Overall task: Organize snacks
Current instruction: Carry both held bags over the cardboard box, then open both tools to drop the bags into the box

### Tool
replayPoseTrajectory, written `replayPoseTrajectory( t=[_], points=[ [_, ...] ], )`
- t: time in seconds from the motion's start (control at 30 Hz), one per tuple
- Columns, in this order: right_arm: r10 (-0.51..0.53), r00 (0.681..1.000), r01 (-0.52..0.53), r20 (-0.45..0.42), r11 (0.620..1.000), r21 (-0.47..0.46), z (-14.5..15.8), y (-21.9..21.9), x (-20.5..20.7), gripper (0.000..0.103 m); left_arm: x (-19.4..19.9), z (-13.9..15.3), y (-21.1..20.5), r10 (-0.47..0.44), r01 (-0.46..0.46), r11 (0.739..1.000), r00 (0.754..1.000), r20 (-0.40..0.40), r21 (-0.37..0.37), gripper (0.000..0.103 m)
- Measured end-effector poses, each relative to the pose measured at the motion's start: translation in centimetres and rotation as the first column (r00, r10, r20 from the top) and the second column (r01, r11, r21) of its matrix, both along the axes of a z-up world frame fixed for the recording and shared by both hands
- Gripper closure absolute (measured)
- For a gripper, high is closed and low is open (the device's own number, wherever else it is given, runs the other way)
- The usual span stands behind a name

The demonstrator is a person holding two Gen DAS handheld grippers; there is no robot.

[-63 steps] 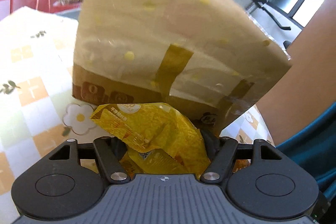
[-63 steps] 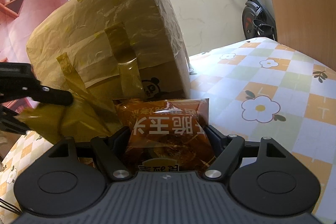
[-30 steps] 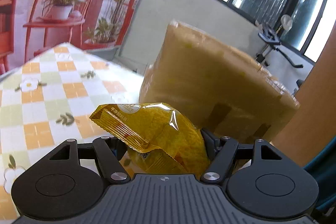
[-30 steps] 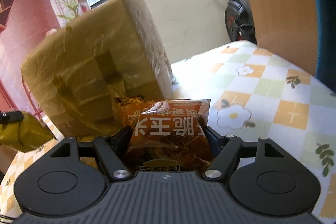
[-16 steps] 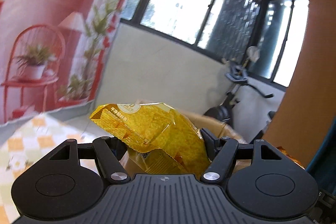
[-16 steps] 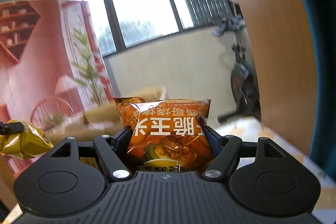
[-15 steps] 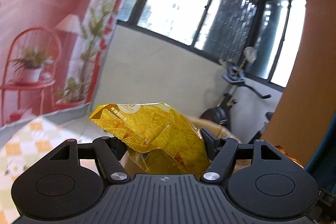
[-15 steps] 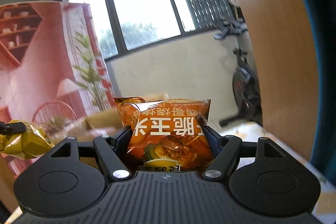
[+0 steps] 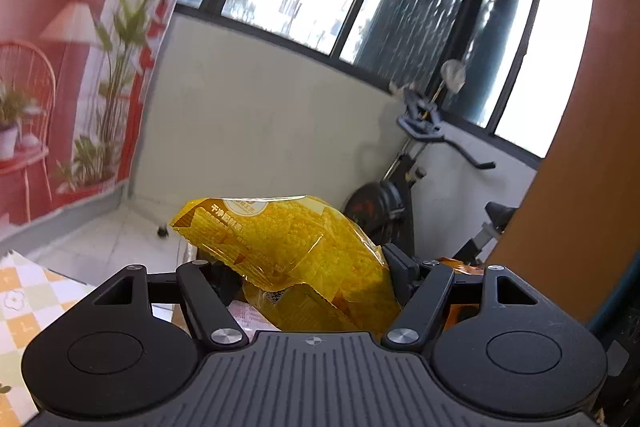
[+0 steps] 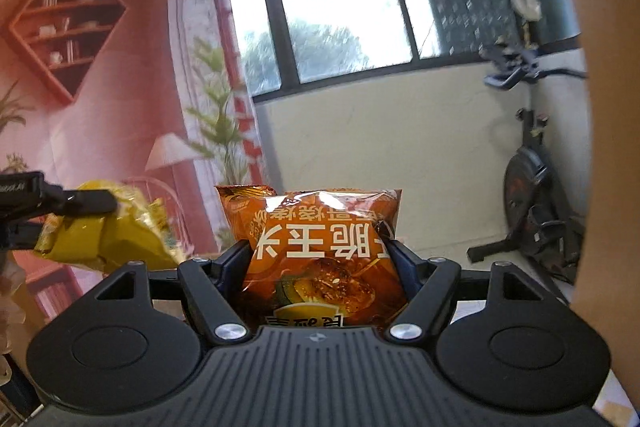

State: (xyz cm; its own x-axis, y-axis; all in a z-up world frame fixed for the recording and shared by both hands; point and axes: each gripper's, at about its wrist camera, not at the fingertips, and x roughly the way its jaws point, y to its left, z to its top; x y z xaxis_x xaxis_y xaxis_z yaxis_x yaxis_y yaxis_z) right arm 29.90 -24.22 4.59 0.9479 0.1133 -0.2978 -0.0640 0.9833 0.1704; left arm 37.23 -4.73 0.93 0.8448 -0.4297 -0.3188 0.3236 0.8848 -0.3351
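left gripper (image 9: 308, 267) clamped on crinkly yellow plastic snack bag (image 9: 296, 247); right gripper (image 10: 320, 259) clamped on glossy orange snack packet (image 10: 320, 251).

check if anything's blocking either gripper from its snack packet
Nothing is. The left gripper is shut on the yellow snack packet, and the right gripper is shut on the orange snack packet. Both packets are held up in the air. Where they go next is not in view.
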Motion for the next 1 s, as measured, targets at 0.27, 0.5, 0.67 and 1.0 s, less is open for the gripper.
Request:
replayPoseTrajectory(
  t=[0.27,0.5,0.67,1.0],
  points=[
    [0.0,0.99,-0.001,-0.143,1.0,-0.008,-2.1,0.7,7.4,0.029,5.8,-2.2,-0.9,-0.023,0.027,0.999,0.994,-0.106,0.037,0.03],
    [-0.024,0.972,0.03,-0.235,0.999,0.02,-3.4,0.8,10.6,0.026,9.2,-4.3,-0.3,-0.025,0.033,0.999,0.976,-0.215,0.034,0.027],
    [-0.062,0.952,0.074,-0.301,0.997,0.029,-4.3,0.1,11.4,0.023,9.9,-5.2,0.8,-0.03,0.036,0.999,0.961,-0.275,0.018,0.021],
    [-0.044,0.961,0.045,-0.273,0.999,-0.002,-3.5,1.1,9.9,0.012,7.9,-2.3,0.1,-0.022,0.04,0.991,0.991,-0.135,0.131,0.015]
  ],
)
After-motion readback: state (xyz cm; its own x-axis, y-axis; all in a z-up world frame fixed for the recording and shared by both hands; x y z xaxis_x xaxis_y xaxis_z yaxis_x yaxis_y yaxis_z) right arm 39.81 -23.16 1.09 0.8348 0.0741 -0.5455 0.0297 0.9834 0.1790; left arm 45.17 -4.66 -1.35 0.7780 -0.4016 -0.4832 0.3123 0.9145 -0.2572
